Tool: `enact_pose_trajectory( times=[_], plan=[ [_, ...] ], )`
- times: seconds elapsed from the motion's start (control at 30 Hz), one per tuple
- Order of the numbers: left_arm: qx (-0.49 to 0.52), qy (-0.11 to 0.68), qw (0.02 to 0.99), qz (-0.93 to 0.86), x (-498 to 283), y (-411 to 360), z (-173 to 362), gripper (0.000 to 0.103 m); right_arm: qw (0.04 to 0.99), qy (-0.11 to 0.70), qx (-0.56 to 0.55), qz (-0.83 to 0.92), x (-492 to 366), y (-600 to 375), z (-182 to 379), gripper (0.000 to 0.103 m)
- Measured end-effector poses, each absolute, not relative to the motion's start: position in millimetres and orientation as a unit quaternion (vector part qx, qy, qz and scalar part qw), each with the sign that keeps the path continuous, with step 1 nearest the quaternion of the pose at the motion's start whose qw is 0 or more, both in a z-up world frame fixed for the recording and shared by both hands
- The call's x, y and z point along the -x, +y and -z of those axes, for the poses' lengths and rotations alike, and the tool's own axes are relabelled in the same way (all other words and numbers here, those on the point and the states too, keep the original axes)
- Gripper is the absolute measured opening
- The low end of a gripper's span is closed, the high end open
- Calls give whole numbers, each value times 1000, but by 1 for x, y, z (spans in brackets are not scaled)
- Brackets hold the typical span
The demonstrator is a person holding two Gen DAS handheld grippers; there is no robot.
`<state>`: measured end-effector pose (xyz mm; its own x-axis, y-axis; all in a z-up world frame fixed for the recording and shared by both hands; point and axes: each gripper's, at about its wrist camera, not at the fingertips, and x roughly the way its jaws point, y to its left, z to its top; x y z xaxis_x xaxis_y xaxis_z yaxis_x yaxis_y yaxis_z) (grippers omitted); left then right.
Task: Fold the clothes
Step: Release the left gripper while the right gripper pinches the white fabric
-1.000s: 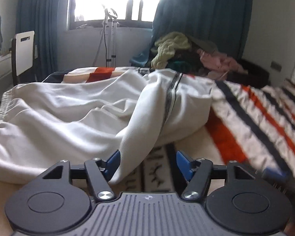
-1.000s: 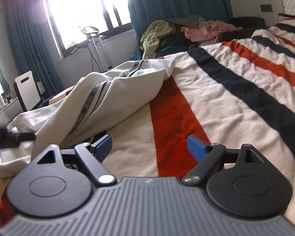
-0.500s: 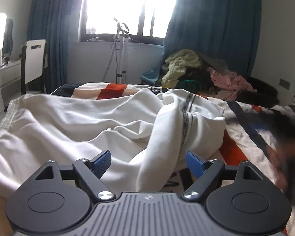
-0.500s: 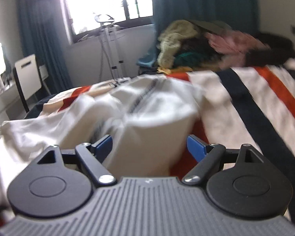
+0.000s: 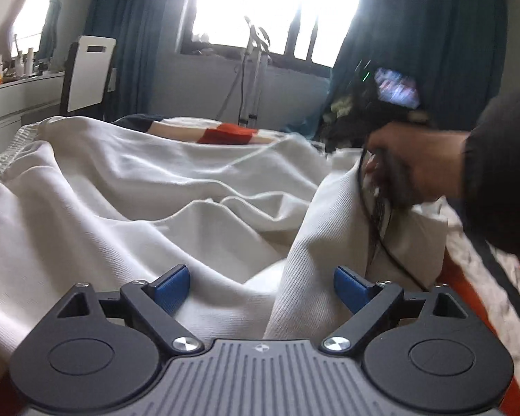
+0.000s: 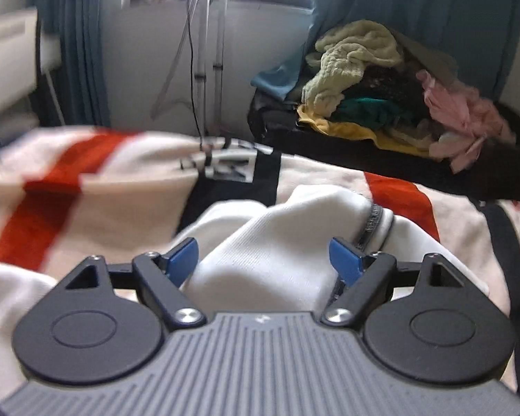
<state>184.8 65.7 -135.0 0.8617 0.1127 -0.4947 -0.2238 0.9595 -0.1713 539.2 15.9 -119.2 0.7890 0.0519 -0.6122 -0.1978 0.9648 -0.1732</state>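
The bed (image 6: 97, 204) fills the lower part of both views, covered by a striped blanket (image 6: 38, 208) in cream, red and black. Spread over most of it lies a large white garment (image 5: 128, 187), rumpled into long folds, with a gathered elastic edge (image 5: 3, 159) at its far left in the left wrist view. One ridge of the cloth rises between the two sets of tongs, and a dark patterned band (image 6: 374, 220) runs along it.

Behind the bed are dark blue curtains (image 5: 433, 41) and a bright window (image 5: 277, 10). A metal stand (image 6: 208, 55) is below the sill. To the right a heap of clothes (image 6: 374, 83) lies in yellow, green and pink. A white chair (image 5: 88, 72) stands at the left beside a counter with small bottles.

In the left wrist view the person's right hand (image 5: 416, 163), in a dark sleeve (image 5: 502, 173), grips the handle of the other tool above the raised fold; a thin black cable (image 5: 378, 239) hangs from it across the cloth.

The left tongs (image 5: 261, 287) stand wide, low over the garment, with the upright fold of white cloth between the blue fingers but not pinched. The right tongs (image 6: 263, 260) are also wide, and a bulge of the white garment sits between their fingers (image 6: 343, 260), close to both yet not clamped.
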Motion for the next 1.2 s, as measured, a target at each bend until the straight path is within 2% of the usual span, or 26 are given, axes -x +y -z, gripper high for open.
enact_pose_trajectory(
  times=[0.07, 0.17, 0.2, 0.47, 0.63, 0.77, 1.0, 1.13, 1.2],
  plan=[
    [118, 249, 958, -85, -187, 66, 137, 91, 942, 310, 118, -47, -533, 12, 115, 69],
    [127, 251, 956, -80, -189, 66, 136, 91, 951, 291, 105, -21, -518, -2, 97, 20],
    [132, 247, 957, -78, -188, 66, 135, 91, 953, 285, 100, -12, -513, -7, 92, 13],
    [117, 236, 962, -75, -173, 55, 118, 91, 969, 232, 58, 59, -470, -50, 42, 11],
    [100, 206, 972, -59, -158, 44, 98, 91, 978, 184, 5, 102, -400, -117, -12, 11],
    [103, 188, 975, -54, -142, 46, 84, 91, 970, 184, -52, 149, -333, -182, -19, 11],
    [89, 195, 976, -38, -118, 50, 69, 91, 927, 294, -129, 195, -224, -279, 47, 12],
    [86, 198, 976, -21, -103, 49, 64, 91, 887, 411, -146, 154, -198, -296, 81, 13],
    [70, 200, 977, -19, -98, 45, 62, 91, 883, 425, -146, 134, -184, -297, 84, 14]
  ],
)
